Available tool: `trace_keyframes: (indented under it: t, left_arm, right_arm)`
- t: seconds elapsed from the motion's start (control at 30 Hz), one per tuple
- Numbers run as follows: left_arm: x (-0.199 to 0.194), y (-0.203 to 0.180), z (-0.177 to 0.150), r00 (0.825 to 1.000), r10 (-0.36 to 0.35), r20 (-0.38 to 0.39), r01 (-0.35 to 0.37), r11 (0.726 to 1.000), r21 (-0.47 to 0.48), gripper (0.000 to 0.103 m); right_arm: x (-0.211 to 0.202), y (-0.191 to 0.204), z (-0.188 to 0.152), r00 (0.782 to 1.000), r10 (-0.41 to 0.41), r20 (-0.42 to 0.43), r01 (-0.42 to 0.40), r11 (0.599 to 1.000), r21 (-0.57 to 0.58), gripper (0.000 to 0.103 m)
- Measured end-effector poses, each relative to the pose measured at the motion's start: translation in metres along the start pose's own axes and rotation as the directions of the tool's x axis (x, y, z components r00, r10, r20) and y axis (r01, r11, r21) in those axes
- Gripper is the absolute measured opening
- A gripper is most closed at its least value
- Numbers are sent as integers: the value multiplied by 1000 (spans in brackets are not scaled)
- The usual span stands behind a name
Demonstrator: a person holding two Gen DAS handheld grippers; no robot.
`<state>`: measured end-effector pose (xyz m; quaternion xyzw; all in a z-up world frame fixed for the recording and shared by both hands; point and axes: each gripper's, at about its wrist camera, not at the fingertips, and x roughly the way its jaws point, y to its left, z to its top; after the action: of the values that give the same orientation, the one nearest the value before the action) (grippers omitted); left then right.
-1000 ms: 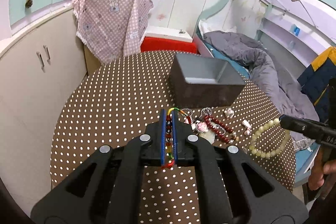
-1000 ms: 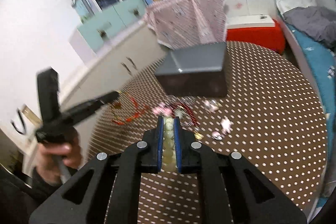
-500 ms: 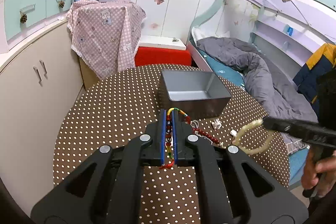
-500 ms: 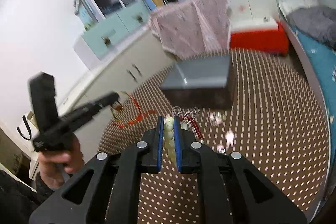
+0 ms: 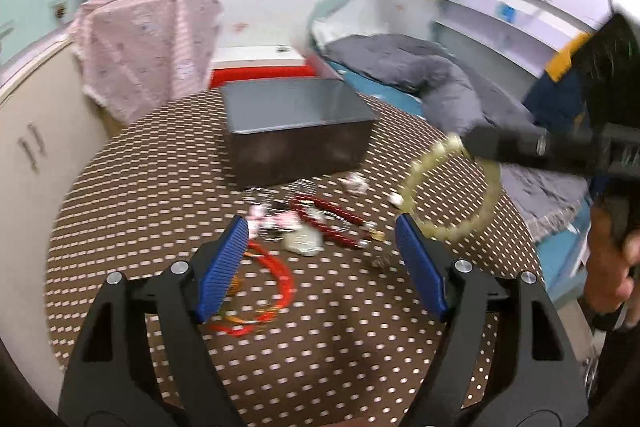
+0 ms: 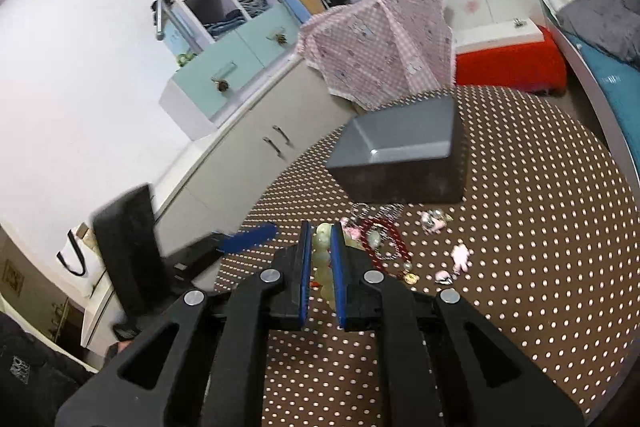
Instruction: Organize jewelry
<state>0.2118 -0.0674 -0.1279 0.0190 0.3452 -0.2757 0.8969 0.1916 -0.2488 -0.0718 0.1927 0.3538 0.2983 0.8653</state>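
My left gripper [image 5: 320, 223] hangs over the dotted table with its jaws opening wide and nothing between them. A red and orange string bracelet [image 5: 264, 287] lies on the cloth just below its left finger [image 5: 224, 263]. My right gripper [image 6: 320, 231] is shut on a pale green bead bracelet [image 6: 323, 259]. In the left wrist view that bracelet [image 5: 452, 195] dangles as a loop from the right gripper's tip [image 5: 484, 143], above the table's right side. A dark red bead bracelet [image 5: 332, 219] lies in the jewelry pile. The open grey box [image 5: 296, 131] stands behind the pile.
Small pink and white charms [image 6: 460, 255] and silver rings [image 6: 360, 211] lie scattered in front of the grey box [image 6: 400, 155]. A cabinet [image 6: 256, 155] runs along the left. A bed with a grey quilt [image 5: 440, 83] lies past the table's right edge. A hand [image 5: 612, 267] holds the right gripper's handle.
My left gripper went from shut on the coloured string bracelet to wide open, and the bracelet now lies on the table. The right gripper lifted the pale bead bracelet off the table.
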Motion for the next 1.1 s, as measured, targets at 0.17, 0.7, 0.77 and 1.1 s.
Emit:
trace_keyframes:
  t: [0.17, 0.7, 0.77, 1.1]
  left_arm:
    - [18, -23, -3, 995, -96, -8, 96, 989, 116, 75]
    - [23, -26, -10, 966, -254, -54, 259, 957, 128, 4]
    - [7, -20, -10, 968, -248, -33, 250, 962, 108, 4]
    - [-47, -2, 37, 979, -191, 72, 181, 974, 133, 3]
  right_arm:
    - [-5, 11, 3, 1000, 13, 7, -13, 1000, -26, 8]
    - [-10, 0, 5, 999, -36, 42, 36, 999, -3, 8]
    - [-9, -4, 5, 998, -55, 42, 55, 998, 1, 8]
    - [-7, -9, 19, 996, -62, 65, 61, 998, 11, 8]
